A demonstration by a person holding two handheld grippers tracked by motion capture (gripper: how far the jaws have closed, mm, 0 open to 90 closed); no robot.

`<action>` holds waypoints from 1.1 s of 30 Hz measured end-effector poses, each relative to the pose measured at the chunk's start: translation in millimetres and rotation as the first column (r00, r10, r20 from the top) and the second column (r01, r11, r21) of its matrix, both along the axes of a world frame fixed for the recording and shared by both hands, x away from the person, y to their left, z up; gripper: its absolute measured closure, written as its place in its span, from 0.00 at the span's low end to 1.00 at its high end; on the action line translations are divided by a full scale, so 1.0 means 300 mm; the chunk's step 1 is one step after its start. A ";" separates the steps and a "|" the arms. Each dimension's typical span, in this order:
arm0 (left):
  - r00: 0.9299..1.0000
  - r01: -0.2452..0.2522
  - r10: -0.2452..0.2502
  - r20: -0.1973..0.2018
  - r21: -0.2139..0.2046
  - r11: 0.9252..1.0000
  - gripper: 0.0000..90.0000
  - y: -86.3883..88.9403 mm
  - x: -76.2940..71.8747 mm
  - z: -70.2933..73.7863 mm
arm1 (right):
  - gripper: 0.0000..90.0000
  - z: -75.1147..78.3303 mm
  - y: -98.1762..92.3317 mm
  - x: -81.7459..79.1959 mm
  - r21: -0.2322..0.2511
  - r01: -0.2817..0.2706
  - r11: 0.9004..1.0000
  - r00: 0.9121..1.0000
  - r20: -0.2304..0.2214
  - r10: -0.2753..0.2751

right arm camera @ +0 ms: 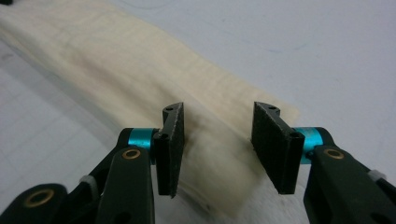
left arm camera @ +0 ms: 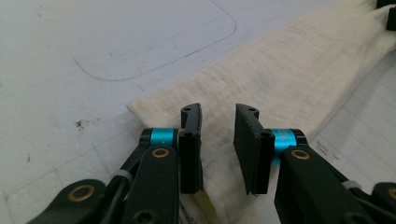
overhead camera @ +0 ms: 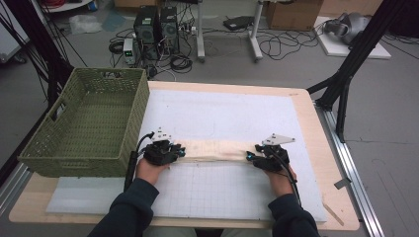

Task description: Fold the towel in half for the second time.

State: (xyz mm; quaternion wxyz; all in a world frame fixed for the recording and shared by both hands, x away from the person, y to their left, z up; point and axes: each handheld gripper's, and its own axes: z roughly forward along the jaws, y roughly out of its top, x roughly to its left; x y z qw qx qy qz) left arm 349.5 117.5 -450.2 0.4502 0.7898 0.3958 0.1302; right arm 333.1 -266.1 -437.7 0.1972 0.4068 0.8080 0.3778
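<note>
A cream cloth [overhead camera: 217, 150], folded into a long narrow strip, lies across the white gridded mat [overhead camera: 222, 111]. My left gripper [overhead camera: 180, 152] is at the strip's left end. In the left gripper view the left gripper [left arm camera: 218, 116] is open, its jaws a small gap apart astride the cloth [left arm camera: 280, 79], which lies flat between them. My right gripper [overhead camera: 249, 157] is at the strip's right end. In the right gripper view the right gripper [right arm camera: 217, 112] is open, and the end of the cloth [right arm camera: 116, 60] lies under and between its jaws.
A green woven basket [overhead camera: 133, 123] with nothing in it stands at the table's left, close to my left gripper. The wooden table [overhead camera: 316, 148] borders the mat. Beyond the table are computers, cables and boxes on the floor. Black frame legs [overhead camera: 346, 74] stand at the right.
</note>
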 end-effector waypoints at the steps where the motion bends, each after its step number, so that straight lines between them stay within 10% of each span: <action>1: 1.000 -0.003 0.003 0.002 -0.001 1.000 0.79 -0.003 -0.001 -0.001 | 0.61 -0.002 -0.010 -0.002 -0.002 0.002 1.000 1.000 -0.004 -0.002; 7: 1.000 0.004 -0.004 0.005 0.016 1.000 0.79 -0.004 -0.003 -0.002 | 0.60 -0.033 -0.073 -0.005 0.059 0.023 0.998 0.997 -0.076 -0.018; 14: 1.000 0.005 -0.005 0.009 0.011 1.000 0.77 -0.001 -0.009 0.003 | 0.49 -0.020 -0.076 -0.010 0.036 0.011 0.999 0.999 -0.046 -0.009; 18: 0.997 -0.005 0.007 0.072 -0.020 1.000 0.75 0.006 -0.022 0.027 | 0.53 0.031 -0.105 -0.029 0.085 0.000 0.996 0.999 0.032 -0.003; 23: 0.999 -0.003 0.003 0.045 0.004 1.000 0.80 0.011 -0.021 0.009 | 0.71 0.060 -0.091 -0.048 0.096 -0.038 0.995 0.992 0.122 0.026; 33: 1.000 -0.002 0.000 0.025 0.074 0.997 0.90 0.008 -0.024 0.005 | 0.79 -0.029 -0.041 0.003 0.018 -0.058 0.998 0.998 -0.010 0.058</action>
